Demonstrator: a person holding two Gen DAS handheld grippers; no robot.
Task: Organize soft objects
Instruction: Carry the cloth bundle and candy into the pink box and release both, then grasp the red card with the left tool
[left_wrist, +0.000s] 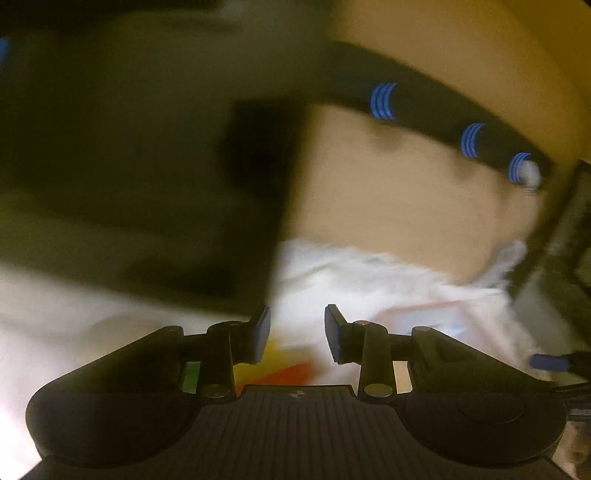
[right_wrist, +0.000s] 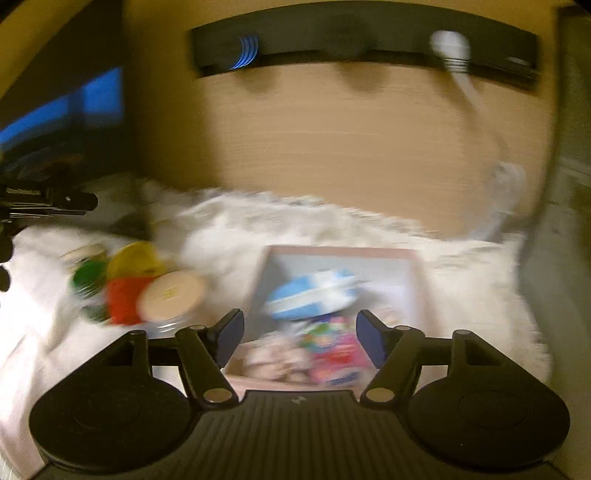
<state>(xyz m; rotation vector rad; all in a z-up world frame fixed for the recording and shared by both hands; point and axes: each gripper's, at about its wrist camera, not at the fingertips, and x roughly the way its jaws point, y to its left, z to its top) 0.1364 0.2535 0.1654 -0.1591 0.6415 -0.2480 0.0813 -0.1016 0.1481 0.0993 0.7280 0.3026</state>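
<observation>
Both views are smeared by motion blur, so fine detail is lost. In the right wrist view the right gripper (right_wrist: 299, 338) hangs with its jaws spread wide and nothing between them, above a shallow pink-rimmed box (right_wrist: 417, 273) that sits on a white fluffy blanket (right_wrist: 469, 280). Inside the box lie a blue and white soft toy (right_wrist: 314, 295), a brightly coloured pink and red soft item (right_wrist: 334, 354) nearer the camera, and a pale beige plush piece (right_wrist: 269, 360) at the near left corner; what they are exactly cannot be told through the blur. To the left of the box, on the blanket, a cluster of soft objects lies close together: a round cream-coloured piece (right_wrist: 171, 297), a red one (right_wrist: 123, 301) touching it, a yellow one (right_wrist: 135, 258) behind, and a green one (right_wrist: 86, 277) further left. Behind the blanket rises a tan wooden panel (right_wrist: 332, 140) with a black bar (right_wrist: 369, 44) across its top, marked with blue stripes.

In the left wrist view the left gripper (left_wrist: 297, 334) is also released, its jaws apart and empty, over the white blanket (left_wrist: 351, 273). Yellow and red soft objects (left_wrist: 280, 365) show just below the jaws. The pink-rimmed box (left_wrist: 424, 310) lies to the right, and a large dark blurred shape (left_wrist: 147, 166) fills the upper left.
</observation>
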